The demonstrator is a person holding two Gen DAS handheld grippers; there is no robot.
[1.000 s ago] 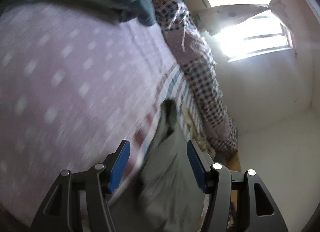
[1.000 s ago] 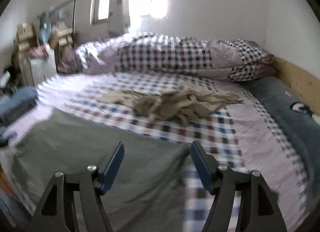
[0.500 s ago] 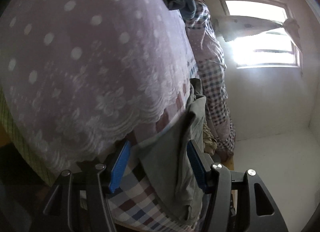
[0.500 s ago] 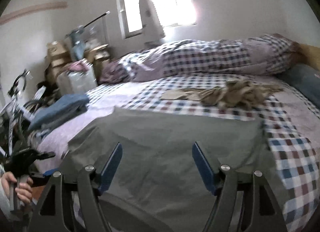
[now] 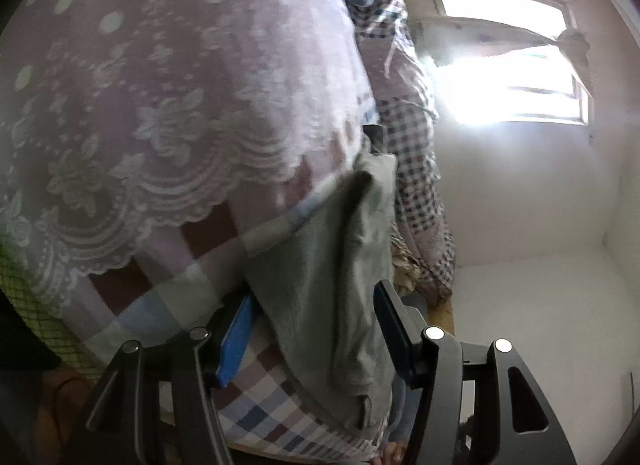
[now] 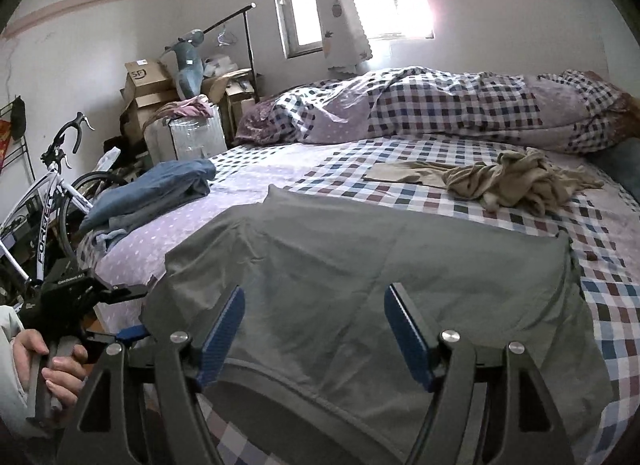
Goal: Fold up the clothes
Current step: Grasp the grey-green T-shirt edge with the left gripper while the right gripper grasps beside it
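A grey garment [image 6: 360, 277] lies spread flat on the near part of the bed [image 6: 520, 225]. My right gripper [image 6: 314, 329] is open above its near hem, holding nothing. My left gripper [image 5: 316, 325] is open at the garment's left edge [image 5: 336, 285], with the cloth between its blue pads; it also shows in the right wrist view [image 6: 136, 331] at the bed's side. A crumpled beige garment [image 6: 508, 181] lies further back on the checked sheet.
Folded blue clothes [image 6: 160, 189] sit at the bed's left side. A rolled checked duvet [image 6: 440, 109] lies along the far edge. A bicycle [image 6: 52, 185] and cardboard boxes [image 6: 148, 89] stand left of the bed. A lace-trimmed purple cover [image 5: 160, 105] hangs over the bed's edge.
The right gripper swung left and rose, so the whole grey garment is in view. The left gripper dropped to the bed's edge and closed in on the garment's side edge.
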